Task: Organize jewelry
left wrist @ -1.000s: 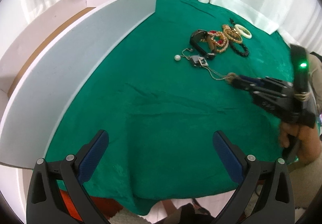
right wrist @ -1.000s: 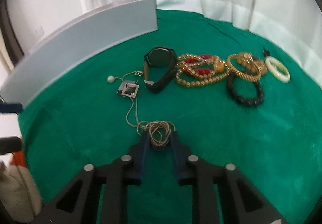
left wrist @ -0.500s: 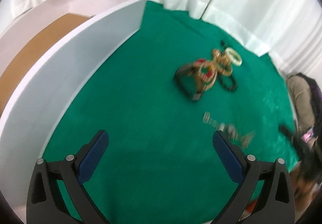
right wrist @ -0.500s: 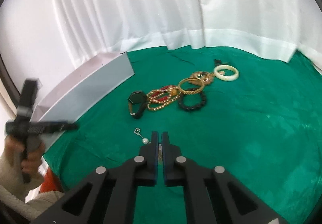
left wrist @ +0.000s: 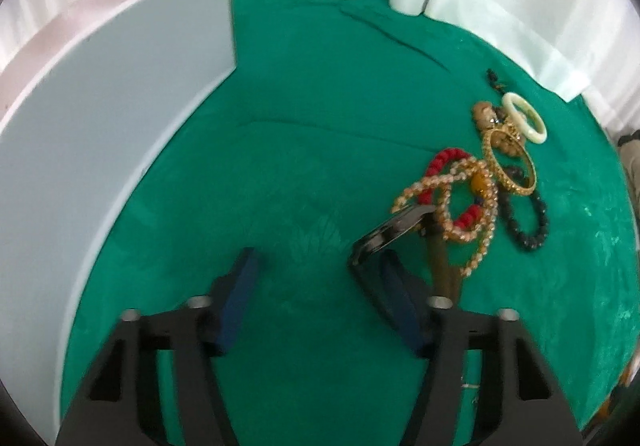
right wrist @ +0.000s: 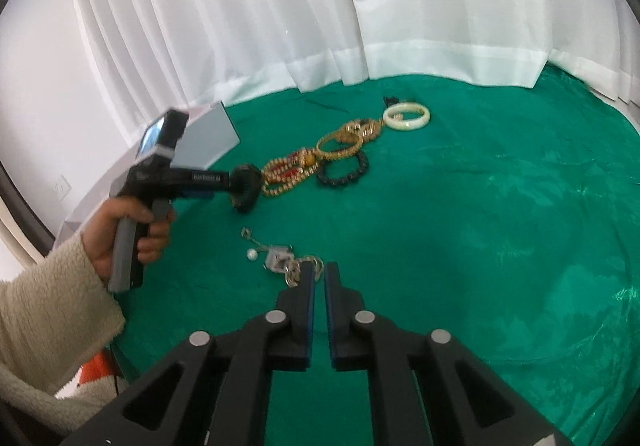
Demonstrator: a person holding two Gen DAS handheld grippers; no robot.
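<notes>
**Left jaws at the watch, right jaws pinched over the chain**

The left hand-held gripper (left wrist: 316,286) is spread wide, its right finger touching the black watch (left wrist: 394,228). The right hand-held gripper (right wrist: 319,278) is nearly clenched beside the tangled chain necklace (right wrist: 286,260); whether it grips it, I cannot tell. Bracelets (right wrist: 340,155) lie beyond on the green-covered table (right wrist: 500,213).

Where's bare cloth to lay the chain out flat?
Free: the wide green cloth right of the right gripper, and the strip between the white box and the watch. Crowded: the bangle row from the watch to the white bangle; the left gripper is there too.
</notes>
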